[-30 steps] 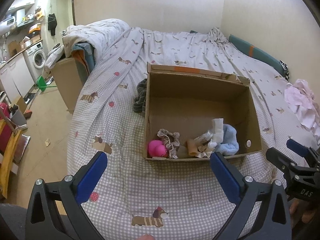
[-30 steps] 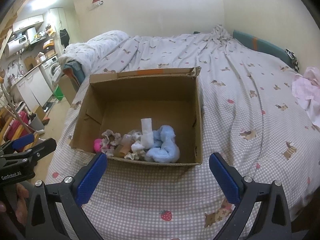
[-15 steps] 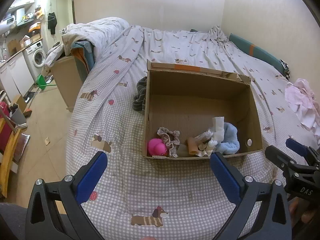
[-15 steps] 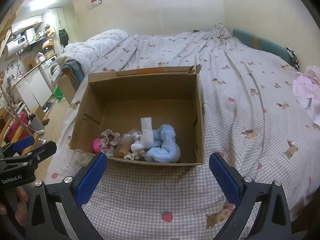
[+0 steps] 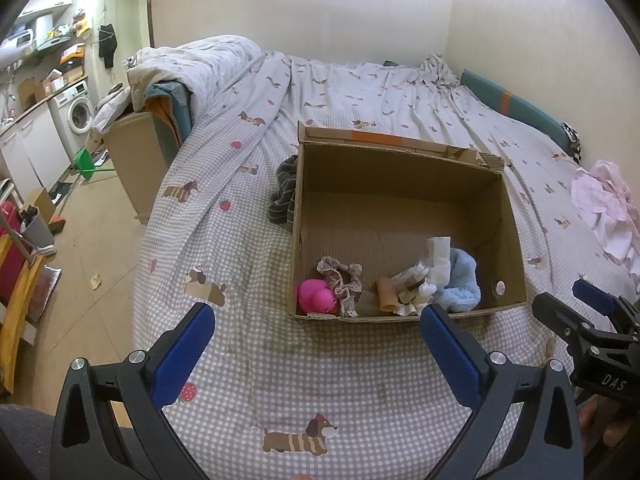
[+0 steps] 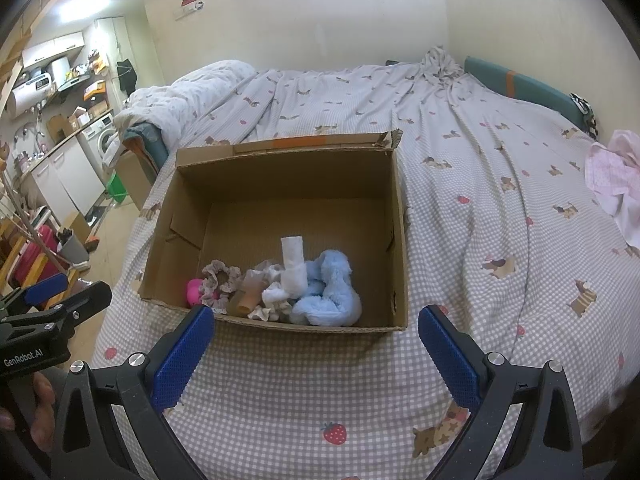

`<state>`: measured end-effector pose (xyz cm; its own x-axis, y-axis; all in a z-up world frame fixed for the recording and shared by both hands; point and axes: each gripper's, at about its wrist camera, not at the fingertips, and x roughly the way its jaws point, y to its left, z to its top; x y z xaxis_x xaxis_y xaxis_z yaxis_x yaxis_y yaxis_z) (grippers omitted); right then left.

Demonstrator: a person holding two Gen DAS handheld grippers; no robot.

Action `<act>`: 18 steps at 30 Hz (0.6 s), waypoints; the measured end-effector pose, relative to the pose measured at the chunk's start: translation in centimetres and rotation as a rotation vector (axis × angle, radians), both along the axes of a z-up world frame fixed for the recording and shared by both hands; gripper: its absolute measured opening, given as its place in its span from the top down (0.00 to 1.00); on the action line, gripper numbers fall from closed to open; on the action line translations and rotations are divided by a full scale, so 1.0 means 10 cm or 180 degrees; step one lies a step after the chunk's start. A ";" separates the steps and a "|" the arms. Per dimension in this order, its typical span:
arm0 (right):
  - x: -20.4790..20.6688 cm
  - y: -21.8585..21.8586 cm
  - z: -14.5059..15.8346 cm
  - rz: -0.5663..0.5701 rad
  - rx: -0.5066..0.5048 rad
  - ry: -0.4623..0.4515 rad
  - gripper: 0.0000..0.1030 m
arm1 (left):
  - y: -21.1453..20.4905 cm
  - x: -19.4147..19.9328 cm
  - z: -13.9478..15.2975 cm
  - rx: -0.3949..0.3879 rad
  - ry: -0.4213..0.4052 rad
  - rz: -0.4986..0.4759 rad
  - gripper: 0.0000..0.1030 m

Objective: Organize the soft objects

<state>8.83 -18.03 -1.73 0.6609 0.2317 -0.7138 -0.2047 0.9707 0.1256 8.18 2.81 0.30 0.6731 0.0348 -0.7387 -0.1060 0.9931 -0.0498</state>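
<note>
A bed [image 5: 360, 380] covered with a grey checked sheet printed with dachshunds and strawberries fills a small room, with a washing machine [image 5: 80, 114] and kitchen shelves off to the left. An open cardboard box [image 5: 400, 168] sits on the sheet. The soft objects lie bunched along its near wall: a pink plush toy [image 5: 316, 298] in the near-left corner, a frilly scrunchie [image 5: 340, 280] touching it, a tan piece [image 5: 387, 298] beside that, a white rolled cloth [image 5: 439, 254] standing upright, and a light blue fluffy cloth [image 5: 460, 284] to the right. The rest of the box floor is bare cardboard.

A dark striped garment [image 5: 285, 190] lies on the sheet against the box's outer left wall. A pale pink garment [image 5: 604, 208] lies crumpled well apart near the right edge of the bed.

The left hand-held gripper [image 5: 316, 340] hovers above the sheet just in front of the box, its blue-padded jaws spread wide with nothing between them. The right hand-held gripper [image 6: 316, 338] hangs likewise before the box's near wall, jaws wide apart and holding nothing.
</note>
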 end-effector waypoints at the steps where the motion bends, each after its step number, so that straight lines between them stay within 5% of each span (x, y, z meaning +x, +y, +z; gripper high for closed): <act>1: 0.00 0.00 0.00 -0.0001 0.0001 0.0001 0.00 | 0.00 0.00 0.00 0.0000 0.0001 -0.0003 0.01; 18: 0.00 -0.06 0.02 -0.0067 0.0020 -0.0006 0.00 | 0.05 0.00 0.00 0.0024 -0.0003 0.0065 0.01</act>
<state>8.80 -18.65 -1.50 0.6670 0.2222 -0.7111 -0.1845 0.9740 0.1314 8.21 3.32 0.34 0.6728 0.0541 -0.7378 -0.1262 0.9911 -0.0425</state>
